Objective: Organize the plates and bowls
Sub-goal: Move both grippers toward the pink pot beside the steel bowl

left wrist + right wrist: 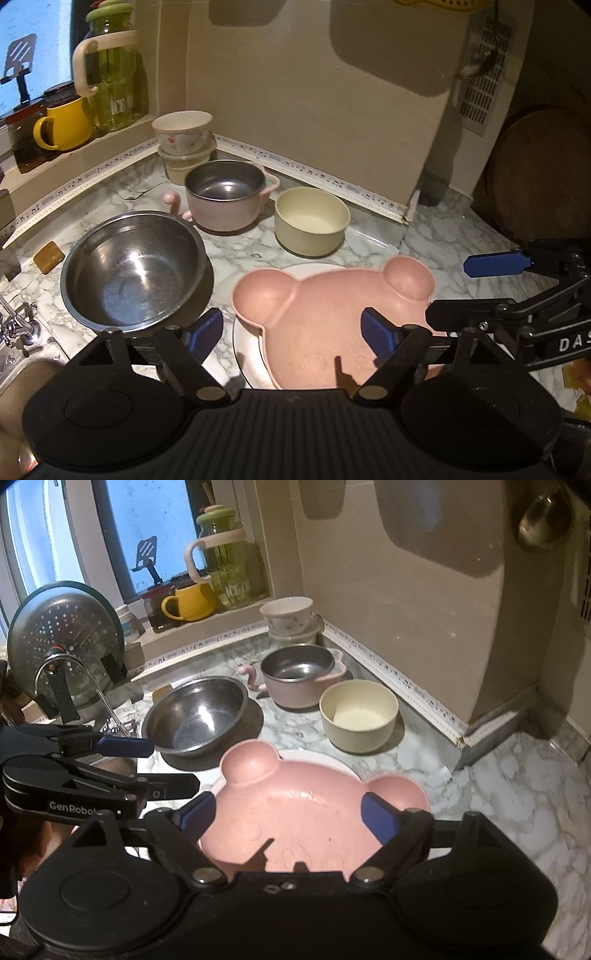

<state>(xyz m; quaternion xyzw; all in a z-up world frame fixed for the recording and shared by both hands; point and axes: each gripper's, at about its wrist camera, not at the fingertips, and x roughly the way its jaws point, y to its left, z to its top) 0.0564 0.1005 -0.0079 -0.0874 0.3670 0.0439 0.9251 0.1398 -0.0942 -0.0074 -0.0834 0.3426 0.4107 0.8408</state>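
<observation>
We log: pink bear-shaped plate [325, 325] atop white plate [251, 354], lower centre, marble tabletop [443, 236] | left tool [291, 332] jaws apart, empty | right tool [288, 812] jaws apart, empty | steel bowl [133, 269] left | cream bowl [312, 221], pink-handled pot [225, 195] behind.

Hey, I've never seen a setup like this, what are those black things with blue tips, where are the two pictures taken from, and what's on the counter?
They are two hand-held grippers; each picture comes from a camera on one, looking along its fingers. The left gripper and right gripper both stand open above a pink bear-shaped plate, holding nothing. The bear plate rests on a white plate on the marble counter. Behind are a steel bowl, a pink-handled pot, a cream bowl and stacked bowls in the corner.
</observation>
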